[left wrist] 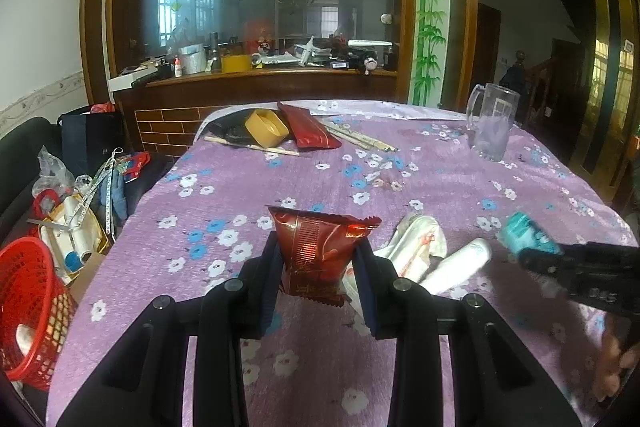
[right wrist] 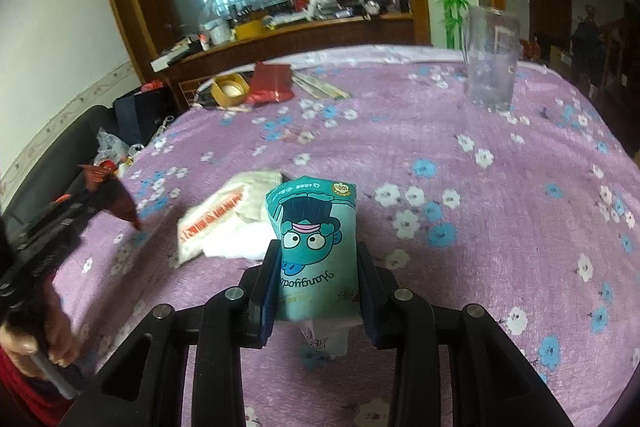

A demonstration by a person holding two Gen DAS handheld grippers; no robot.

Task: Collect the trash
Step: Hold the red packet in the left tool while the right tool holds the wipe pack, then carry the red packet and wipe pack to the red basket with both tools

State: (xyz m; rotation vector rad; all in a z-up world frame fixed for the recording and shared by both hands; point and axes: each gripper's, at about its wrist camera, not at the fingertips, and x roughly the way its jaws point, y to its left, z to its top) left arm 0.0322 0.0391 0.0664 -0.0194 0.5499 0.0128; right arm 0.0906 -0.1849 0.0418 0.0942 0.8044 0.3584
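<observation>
My left gripper is shut on a dark red snack wrapper and holds it above the purple flowered tablecloth. My right gripper is shut on a teal cartoon tissue pack; it also shows at the right of the left wrist view. White crumpled wrappers and a white roll lie on the cloth between the two grippers; the wrappers also show in the right wrist view. The left gripper with its red wrapper shows at the left of the right wrist view.
A red basket sits low at the left beside the table, next to a cluttered sofa. At the far edge lie a yellow cup, a red packet and chopsticks. A glass mug stands far right.
</observation>
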